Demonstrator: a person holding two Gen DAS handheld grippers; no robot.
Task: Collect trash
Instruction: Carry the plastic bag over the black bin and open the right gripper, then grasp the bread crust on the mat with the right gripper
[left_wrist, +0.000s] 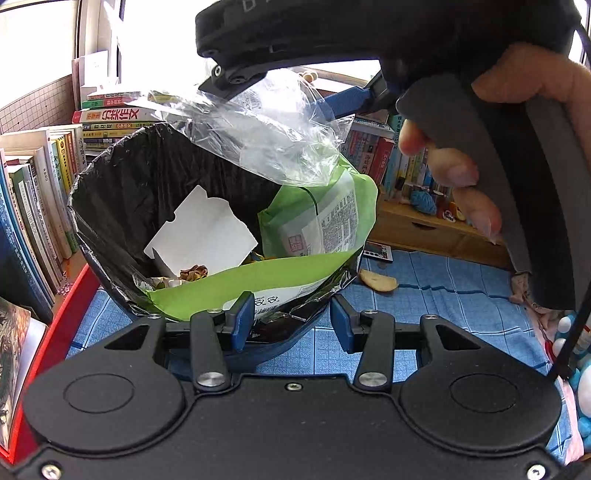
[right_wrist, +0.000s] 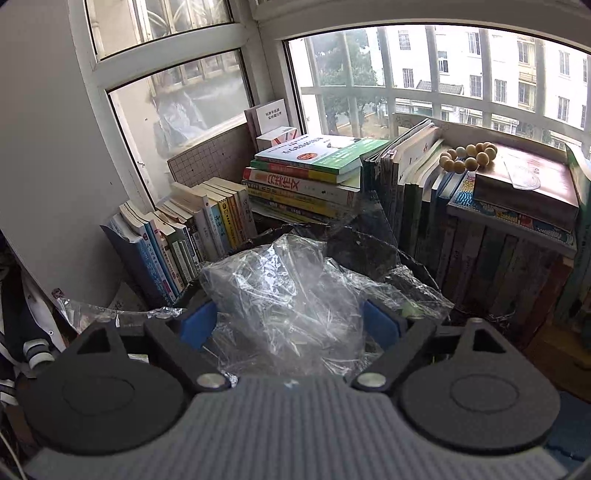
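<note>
A bin with a black liner (left_wrist: 122, 192) fills the left wrist view, holding a white card (left_wrist: 207, 232), green packets (left_wrist: 325, 218) and small scraps. My left gripper (left_wrist: 291, 322) is open at the bin's near rim, one blue pad (left_wrist: 242, 319) over the inside and the other outside. Held by a hand (left_wrist: 454, 166), my right gripper (left_wrist: 273, 96) hovers above the bin. A crumpled clear plastic bag (left_wrist: 273, 136) hangs from between its fingers. In the right wrist view that bag (right_wrist: 291, 295) bulges between the wide-apart blue pads (right_wrist: 197, 325) of my right gripper (right_wrist: 290, 325).
Upright and stacked books (right_wrist: 306, 173) line the window corner behind the bin. The bin stands on a blue checked mat (left_wrist: 443, 299), where a pale scrap (left_wrist: 378, 282) and a small remote (left_wrist: 376, 254) lie. A low wooden drawer unit (left_wrist: 424, 229) stands beyond. Beads (right_wrist: 469, 155) rest on books.
</note>
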